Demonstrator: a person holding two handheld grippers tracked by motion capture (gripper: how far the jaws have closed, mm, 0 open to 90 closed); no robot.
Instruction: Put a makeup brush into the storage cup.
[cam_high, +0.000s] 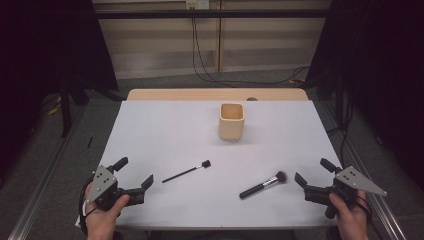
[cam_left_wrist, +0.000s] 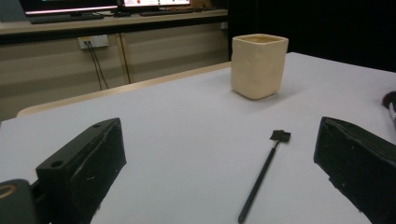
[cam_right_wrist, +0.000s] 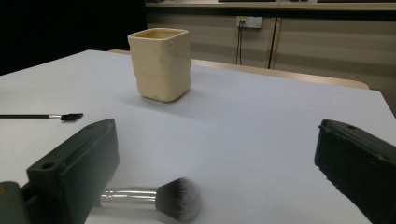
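Two brushes lie on the white surface (cam_high: 165, 130) between your claws, and the cream cup (cam_high: 231, 121) stands upright well beyond them, toward the far edge.

High view: your left claw (cam_high: 134, 176) rests at the near left corner with jaws spread wide and nothing between them. The thin brush (cam_high: 186, 171) lies just ahead and to its right, its long axis running up-right, small head toward the cup and handle tip toward you — this hand is plainly the nearer one for it. Your right claw (cam_high: 313, 173) sits at the near right, equally wide and empty. The powder brush (cam_high: 263, 185) lies to its left, handle toward the near edge, bristles up-right and closest to that claw.

Left gripper view: the thin brush (cam_left_wrist: 261, 175) lies between the jaws and a little right of centre, almost along your line of approach; the cup (cam_left_wrist: 258, 66) stands beyond it.

Right gripper view: the powder brush (cam_right_wrist: 156, 197) lies low, running crosswise, its ferrule tucked behind the left jaw and bristles in the gap. I judge you would need to shift left to straddle the handle. Both forearms sit low, wrists roughly level.
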